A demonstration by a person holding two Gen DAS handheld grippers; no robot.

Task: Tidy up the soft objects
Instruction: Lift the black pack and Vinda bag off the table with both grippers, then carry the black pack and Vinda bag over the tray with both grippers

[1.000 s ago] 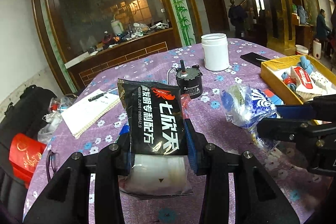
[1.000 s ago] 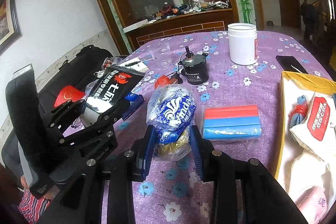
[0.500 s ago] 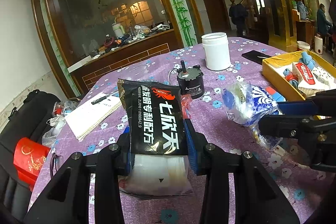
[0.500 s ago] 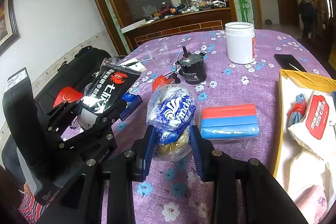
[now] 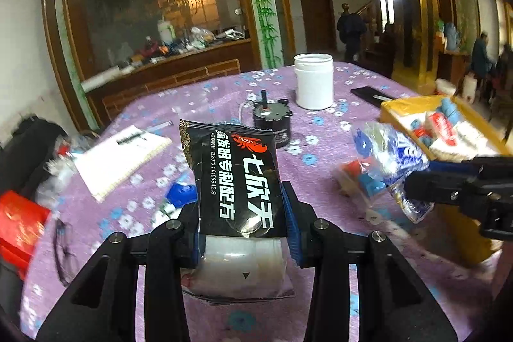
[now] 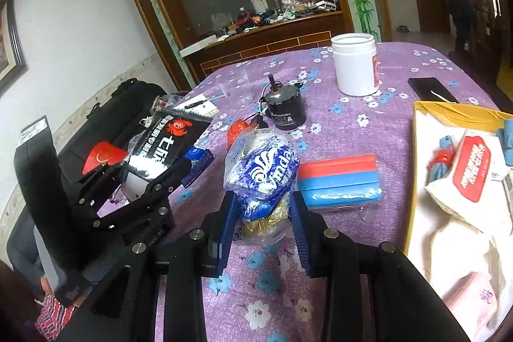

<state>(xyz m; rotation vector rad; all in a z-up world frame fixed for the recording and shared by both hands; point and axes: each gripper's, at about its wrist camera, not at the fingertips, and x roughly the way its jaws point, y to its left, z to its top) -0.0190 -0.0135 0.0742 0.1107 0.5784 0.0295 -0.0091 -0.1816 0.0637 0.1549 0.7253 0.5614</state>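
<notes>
My left gripper is clamped on the black crab-printed pouch, jaws partly closed against its lower sides, the pouch standing up toward twelve o'clock; my right gripper pinches the blue-and-white tissue pack by its crinkled bottom, jaws narrowed onto the wrapper. Both packs look held clear above the purple flowered tablecloth, though I cannot be sure of the gap; the yellow box, already holding a red-labelled wipes pack, lies at three o'clock in my right view and at two o'clock in my left. I judge the step to be carrying both packs to that box; I'd keep my squeeze steady since the film is slippery and crushable, lead with the right, clear the near wall, pass over the red-and-blue sponge pack, and avoid the black motor and white jar at twelve.
</notes>
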